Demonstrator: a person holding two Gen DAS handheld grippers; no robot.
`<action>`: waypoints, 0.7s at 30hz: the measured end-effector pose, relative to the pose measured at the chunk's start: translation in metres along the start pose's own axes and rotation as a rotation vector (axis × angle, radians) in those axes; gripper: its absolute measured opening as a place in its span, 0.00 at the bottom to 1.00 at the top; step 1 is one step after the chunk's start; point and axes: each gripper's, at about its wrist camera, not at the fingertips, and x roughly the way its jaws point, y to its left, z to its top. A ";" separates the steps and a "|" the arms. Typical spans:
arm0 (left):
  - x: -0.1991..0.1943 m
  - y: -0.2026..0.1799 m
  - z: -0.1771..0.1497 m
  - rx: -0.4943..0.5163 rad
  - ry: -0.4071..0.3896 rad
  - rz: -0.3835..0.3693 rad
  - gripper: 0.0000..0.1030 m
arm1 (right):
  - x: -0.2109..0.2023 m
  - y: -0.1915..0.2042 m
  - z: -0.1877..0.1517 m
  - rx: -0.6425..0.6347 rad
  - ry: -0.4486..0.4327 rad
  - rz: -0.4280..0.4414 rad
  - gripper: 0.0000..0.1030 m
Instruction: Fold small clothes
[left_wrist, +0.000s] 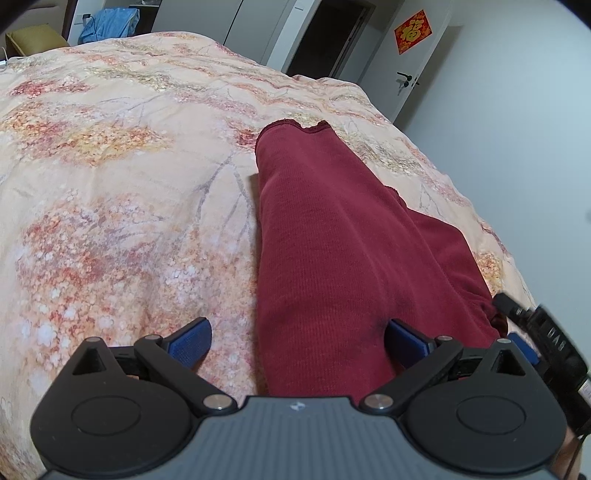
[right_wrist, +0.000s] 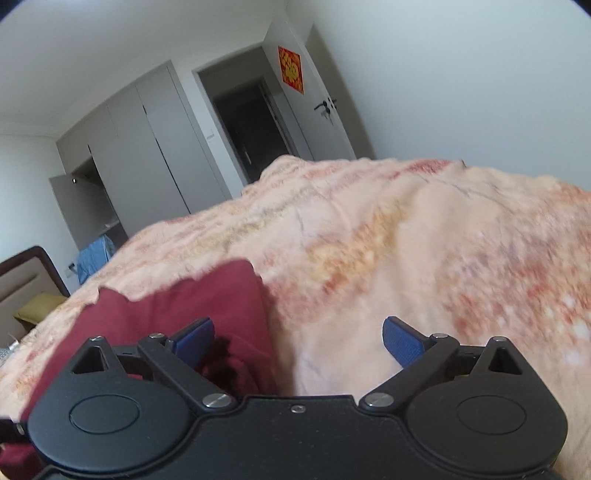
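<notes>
Dark red pants (left_wrist: 325, 251) lie on the floral bedspread (left_wrist: 110, 184), legs folded lengthwise and pointing away, hems at the far end. My left gripper (left_wrist: 299, 341) is open and low over the near end of the pants; its right finger (left_wrist: 406, 339) rests on the cloth and its left finger (left_wrist: 192, 341) is over the bedspread. In the right wrist view the pants (right_wrist: 184, 306) lie at lower left. My right gripper (right_wrist: 299, 341) is open, its left finger (right_wrist: 195, 339) over the bunched red cloth, its right finger (right_wrist: 402, 341) over the bedspread (right_wrist: 406, 258). The right gripper's body (left_wrist: 546, 332) shows at the pants' right edge.
The bed drops off on the right toward a white wall (left_wrist: 517, 147). Beyond the bed are grey wardrobes (right_wrist: 147, 147), a dark doorway (right_wrist: 251, 129) and a door with a red sign (left_wrist: 413, 31). Blue cloth (left_wrist: 107, 24) and a headboard (right_wrist: 29, 280) lie to the far left.
</notes>
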 end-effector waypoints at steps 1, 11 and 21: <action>0.000 0.000 0.000 0.000 0.001 -0.001 1.00 | -0.001 0.000 -0.004 -0.013 0.003 0.000 0.96; -0.002 0.005 -0.003 -0.013 -0.005 -0.011 1.00 | -0.020 0.007 -0.036 -0.236 0.007 -0.009 0.99; -0.003 0.010 -0.006 -0.029 -0.016 -0.025 0.99 | -0.031 -0.003 -0.007 -0.024 -0.048 0.061 0.99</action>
